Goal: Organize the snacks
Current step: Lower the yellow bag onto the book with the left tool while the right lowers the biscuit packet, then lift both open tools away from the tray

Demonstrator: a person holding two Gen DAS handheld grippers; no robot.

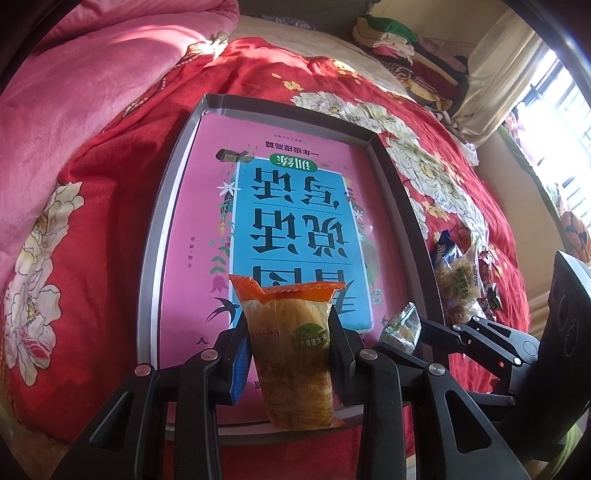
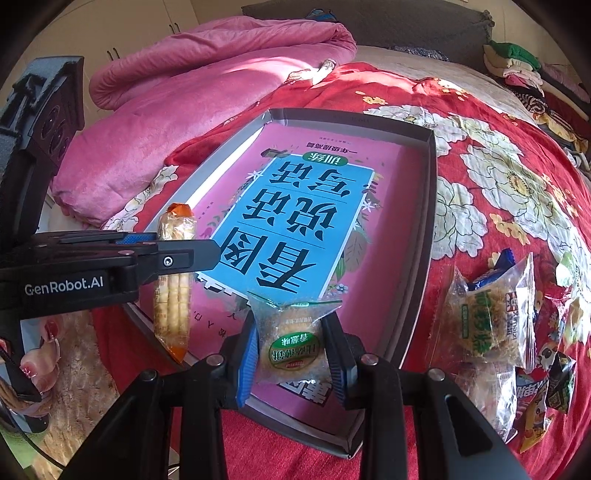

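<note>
Surface: a bed (image 2: 498,206), spread with a red quilt printed in large cream flowers; sunlight falls across it in bright patches.
Bedding: a pink plush blanket (image 2: 207,85) bunched up at the far left, one edge lying on the red quilt.
Box: a shallow grey cardboard tray (image 2: 430,206) sits on the quilt, low walls all round; a pink book with a blue title panel (image 2: 291,229) lies flat inside and covers most of the floor.
Left tongs (image 1: 290,332): clamped on a long orange-ended cracker pack (image 1: 295,350), held upright, low at the tray's near left edge; from this side I cannot tell whether its lower end touches.
Right tongs (image 2: 291,347): clamped on a small clear-wrapped rice cake (image 2: 291,350) with a green label, held over the tray's near end, above the book.
Loose snacks: a heap of packets (image 2: 495,325) on the quilt just right of the tray, outside its wall, clear, blue and orange wrappers mixed.
Room: folded clothes stacked (image 1: 406,55) at the far side of the bed; pale curtain and a bright barred window (image 1: 554,122) on the right; cupboard doors (image 2: 147,26) behind the pink blanket.
Person: fingers with red nails (image 2: 37,354) grip the left handle; a tan rug (image 2: 74,369) lies below the bed edge.
</note>
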